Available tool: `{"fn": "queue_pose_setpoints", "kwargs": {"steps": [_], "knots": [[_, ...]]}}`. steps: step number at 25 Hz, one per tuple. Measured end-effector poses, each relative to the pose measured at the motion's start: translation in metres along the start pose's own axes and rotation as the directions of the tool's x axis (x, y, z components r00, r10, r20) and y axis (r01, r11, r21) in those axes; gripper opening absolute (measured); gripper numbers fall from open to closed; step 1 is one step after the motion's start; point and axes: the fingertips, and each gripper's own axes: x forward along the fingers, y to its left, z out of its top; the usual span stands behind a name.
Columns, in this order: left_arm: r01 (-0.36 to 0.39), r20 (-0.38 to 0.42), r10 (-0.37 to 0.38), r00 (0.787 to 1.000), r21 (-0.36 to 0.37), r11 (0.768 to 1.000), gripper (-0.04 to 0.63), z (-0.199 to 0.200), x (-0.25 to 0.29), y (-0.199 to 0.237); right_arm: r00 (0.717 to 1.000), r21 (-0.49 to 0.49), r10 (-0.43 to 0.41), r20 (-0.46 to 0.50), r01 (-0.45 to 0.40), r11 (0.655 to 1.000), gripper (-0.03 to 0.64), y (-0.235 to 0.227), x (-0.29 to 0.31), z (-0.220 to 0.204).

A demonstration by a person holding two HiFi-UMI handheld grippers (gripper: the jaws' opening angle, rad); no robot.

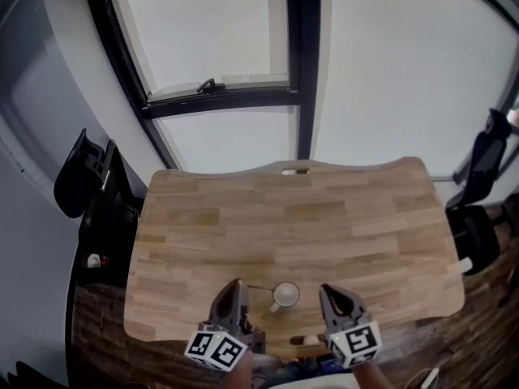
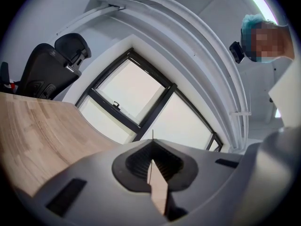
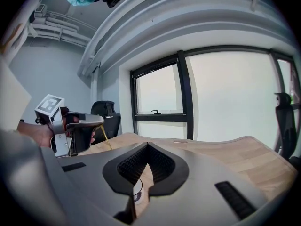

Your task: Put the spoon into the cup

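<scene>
wooden table (image 1: 324,217) by window (image 1: 211,31): cup (image 1: 285,295) at near edge, middle.
left gripper (image 1: 237,285) clamped on thin spoon (image 3: 106,141) just beside cup; right gripper (image 1: 328,291) closed, empty. spoon judged light, stiff, slippery; hold well up the handle.

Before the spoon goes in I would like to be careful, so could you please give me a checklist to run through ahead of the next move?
1. Grip on the thin gold-coloured spoon: ok, the left gripper is shut on it.
2. White cup with a handle upright, mouth up, on the light wooden table: ok.
3. Spoon end over the cup's mouth: cannot tell; it points toward the rim from the left.
4. Right gripper clear of the cup: ok, shut, empty, apart at its right.
5. Spoon inside the cup: not ok, not yet done.
</scene>
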Motion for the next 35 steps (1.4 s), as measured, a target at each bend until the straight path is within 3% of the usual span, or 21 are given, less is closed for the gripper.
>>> {"fn": "queue_pose_setpoints", "kwargs": {"steps": [3, 19, 35], "knots": [[-0.018, 0.000, 0.018, 1.000, -0.002, 1.000, 0.002, -0.003, 0.000, -0.004, 1.000, -0.001, 0.024, -0.020, -0.024, 1.000, -0.003, -0.004, -0.001, -0.004], [-0.114, 0.079, 0.112, 0.991, 0.020, 0.993, 0.002, -0.013, -0.009, -0.010, 0.989, -0.004, 0.128, 0.074, -0.128, 0.992, -0.003, -0.025, 0.005, 0.000], [-0.193, 0.060, 0.192, 0.980, 0.015, 0.981, 0.002, -0.039, -0.022, -0.005, 0.984, 0.039, 0.161, 0.072, -0.164, 0.986, -0.003, -0.038, 0.008, -0.015]]}}
